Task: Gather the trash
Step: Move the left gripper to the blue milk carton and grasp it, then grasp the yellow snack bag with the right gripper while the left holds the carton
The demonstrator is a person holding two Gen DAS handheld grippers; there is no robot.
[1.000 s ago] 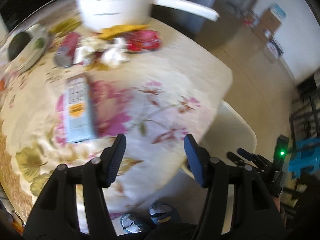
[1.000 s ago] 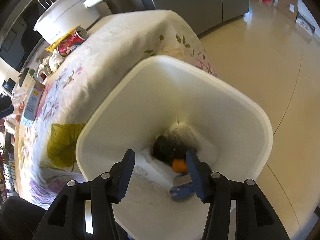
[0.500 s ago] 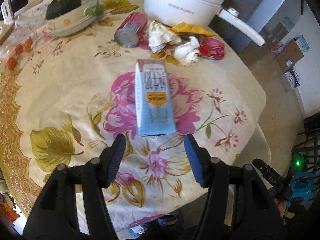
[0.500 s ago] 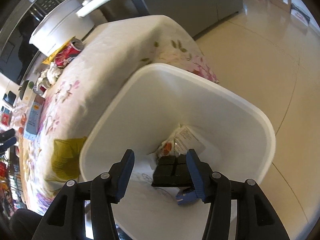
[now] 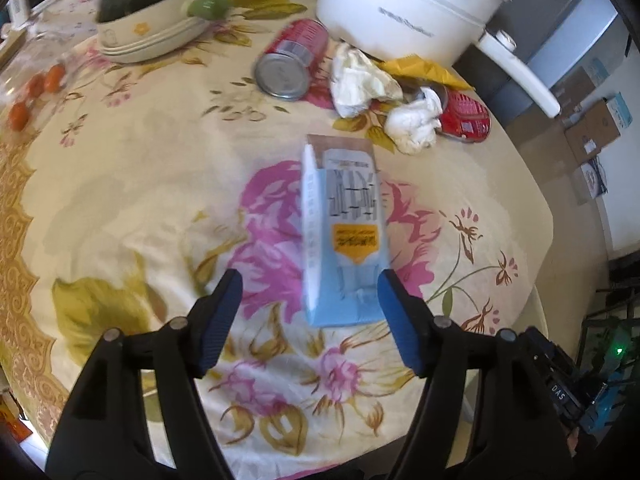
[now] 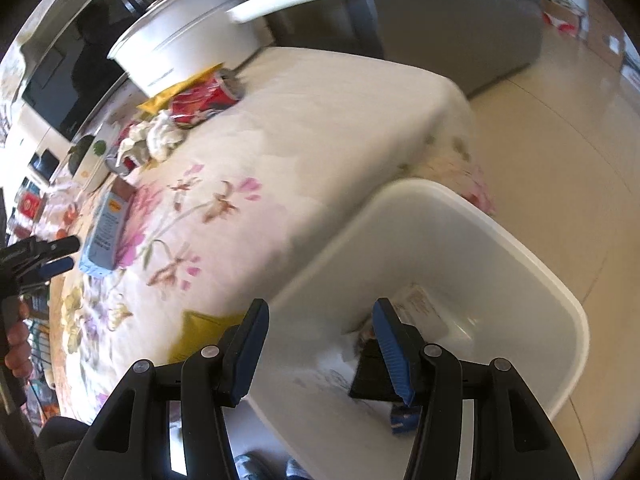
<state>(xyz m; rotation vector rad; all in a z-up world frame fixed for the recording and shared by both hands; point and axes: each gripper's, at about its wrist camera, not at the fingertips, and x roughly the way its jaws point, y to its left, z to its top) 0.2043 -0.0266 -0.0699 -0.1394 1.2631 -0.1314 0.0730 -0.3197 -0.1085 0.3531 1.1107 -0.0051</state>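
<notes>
A light blue drink carton (image 5: 344,240) lies flat on the flowered tablecloth (image 5: 120,184). My left gripper (image 5: 308,284) hovers just over the carton's near end with its jaws opening; the pads do not press on it. Farther back lie a red can (image 5: 292,56), two crumpled tissues (image 5: 360,80), a yellow wrapper (image 5: 420,70) and a crushed red can (image 5: 466,116). My right gripper (image 6: 320,308) is open and empty above the rim of the white bin (image 6: 520,248), which holds a black item (image 6: 372,372) and a paper wrapper (image 6: 424,308). The right wrist view also shows the carton (image 6: 106,232) and the left gripper (image 6: 52,256).
A white pot (image 5: 400,4) with a long handle stands at the back of the table. A bowl (image 5: 148,36) with a dark green squash sits back left, small tomatoes (image 5: 36,88) at the left edge. Cardboard boxes (image 5: 596,128) stand on the floor at right.
The left gripper swung over the table, came down toward the carton and spread its jaws wider. The right gripper drifted from above the bin's middle toward the table edge.
</notes>
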